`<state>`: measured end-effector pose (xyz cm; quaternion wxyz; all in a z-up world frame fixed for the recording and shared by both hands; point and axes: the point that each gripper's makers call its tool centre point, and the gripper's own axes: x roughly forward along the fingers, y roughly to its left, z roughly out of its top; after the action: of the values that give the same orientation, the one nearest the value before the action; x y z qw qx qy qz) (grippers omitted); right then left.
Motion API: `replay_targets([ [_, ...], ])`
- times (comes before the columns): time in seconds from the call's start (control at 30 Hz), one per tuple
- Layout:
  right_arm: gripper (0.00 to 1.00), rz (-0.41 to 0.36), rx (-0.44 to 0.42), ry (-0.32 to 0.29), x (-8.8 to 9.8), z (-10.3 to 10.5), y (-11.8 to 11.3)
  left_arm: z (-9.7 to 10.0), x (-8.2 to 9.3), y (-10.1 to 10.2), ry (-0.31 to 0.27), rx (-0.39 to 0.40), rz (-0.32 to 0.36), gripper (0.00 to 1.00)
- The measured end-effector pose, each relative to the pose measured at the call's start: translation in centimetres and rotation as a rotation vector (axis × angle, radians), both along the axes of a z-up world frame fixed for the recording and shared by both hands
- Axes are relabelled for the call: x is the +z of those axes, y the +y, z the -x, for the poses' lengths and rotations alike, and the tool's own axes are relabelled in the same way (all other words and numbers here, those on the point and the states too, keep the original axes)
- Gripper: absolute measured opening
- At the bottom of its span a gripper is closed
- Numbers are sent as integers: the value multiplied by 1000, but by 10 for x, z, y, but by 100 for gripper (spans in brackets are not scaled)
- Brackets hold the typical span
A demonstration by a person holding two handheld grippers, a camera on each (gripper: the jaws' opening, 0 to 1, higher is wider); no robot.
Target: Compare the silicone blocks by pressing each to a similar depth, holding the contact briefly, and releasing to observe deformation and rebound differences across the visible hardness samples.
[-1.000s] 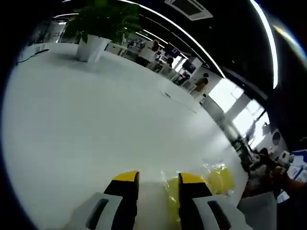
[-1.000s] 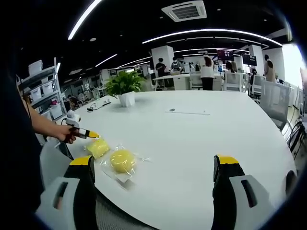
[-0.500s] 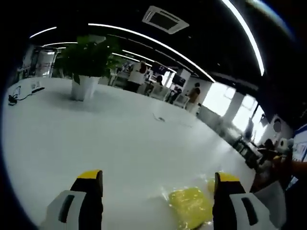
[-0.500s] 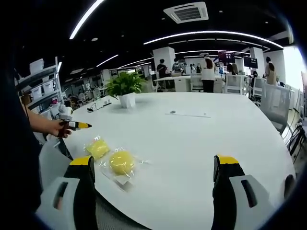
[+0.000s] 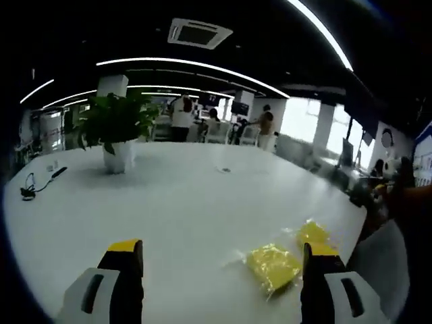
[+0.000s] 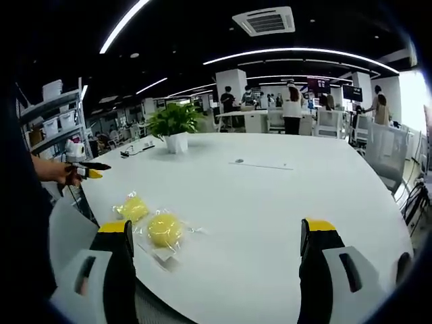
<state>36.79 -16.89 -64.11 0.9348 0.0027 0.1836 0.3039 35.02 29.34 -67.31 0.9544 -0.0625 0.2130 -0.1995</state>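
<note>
Since lifted away, left tongs [image 5: 221,266] wide above yellow blocks [image 5: 272,266].

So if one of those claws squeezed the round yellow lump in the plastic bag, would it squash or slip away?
Probably squash: the yellow lump looks soft and rounded, like foam or rubber. Its clear bag lies loose and crinkled around it, so the claw might slide on the film first. On the smooth white table it could also skid or roll a little if pushed sideways.
</note>
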Motion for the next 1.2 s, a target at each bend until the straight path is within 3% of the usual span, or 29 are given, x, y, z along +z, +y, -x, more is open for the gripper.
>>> replay_targets([
  [0.03, 97, -3, -3, 2, -1, 0, -1, 4, 2, -2, 11, -7, 26, 100],
  [0.47, 97, 1, 37, 55, -23, 16, 4, 1, 14, -6, -30, -24, -15, 100],
  [0.73, 97, -13, 38, 59, -24, 14, 3, -2, 23, -18, -41, -46, -30, 100],
  [0.87, 97, -15, 40, 61, -26, 13, 2, -2, 23, -20, -25, -44, -11, 100],
  [0.97, 97, -14, 43, 63, -26, 12, 4, -3, 21, -30, 9, -53, 19, 100],
  [1.2, 97, -13, 55, 69, -26, 15, 7, -19, 24, -53, 23, -75, 64, 100],
])
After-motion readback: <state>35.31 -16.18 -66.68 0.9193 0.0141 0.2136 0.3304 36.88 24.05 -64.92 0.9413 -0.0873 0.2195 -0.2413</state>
